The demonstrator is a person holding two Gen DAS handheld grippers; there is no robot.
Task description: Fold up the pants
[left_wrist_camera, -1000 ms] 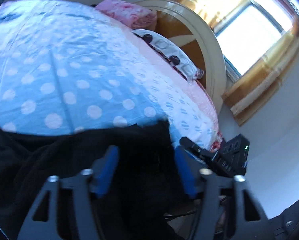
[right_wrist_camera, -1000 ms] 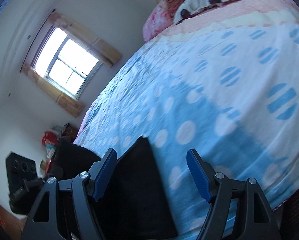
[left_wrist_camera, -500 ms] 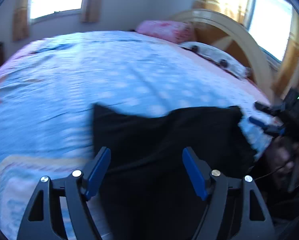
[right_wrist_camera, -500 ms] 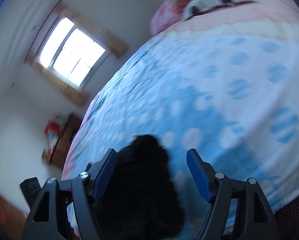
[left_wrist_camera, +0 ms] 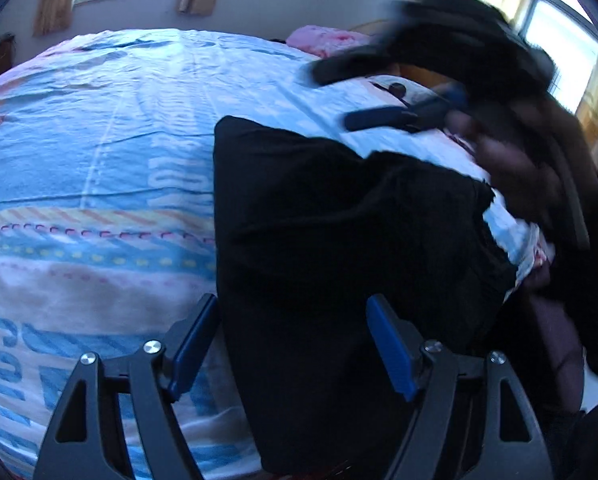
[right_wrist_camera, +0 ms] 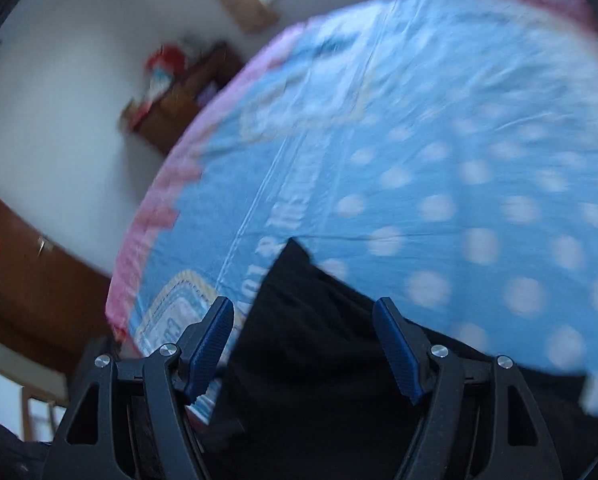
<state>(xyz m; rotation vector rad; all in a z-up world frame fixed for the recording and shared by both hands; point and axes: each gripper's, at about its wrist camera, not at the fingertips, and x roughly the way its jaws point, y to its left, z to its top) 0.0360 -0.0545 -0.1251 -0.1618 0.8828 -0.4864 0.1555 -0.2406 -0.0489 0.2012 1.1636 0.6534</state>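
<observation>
Blue polka-dot bedding (left_wrist_camera: 99, 128) covers the bed, with black pants (left_wrist_camera: 339, 240) spread flat at its near edge. Only the left view shows the right gripper (left_wrist_camera: 411, 108), blurred above the pants' far corner; only the right view shows a wooden cabinet (right_wrist_camera: 179, 100). Left gripper (left_wrist_camera: 295, 344) and right one hover spread over the pants, pinching nothing.

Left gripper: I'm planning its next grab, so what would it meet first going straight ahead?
Probably the black fabric pants lying on the blue patterned bedsheet; they fill the gap between its open jaws, though depth is unclear.
</observation>
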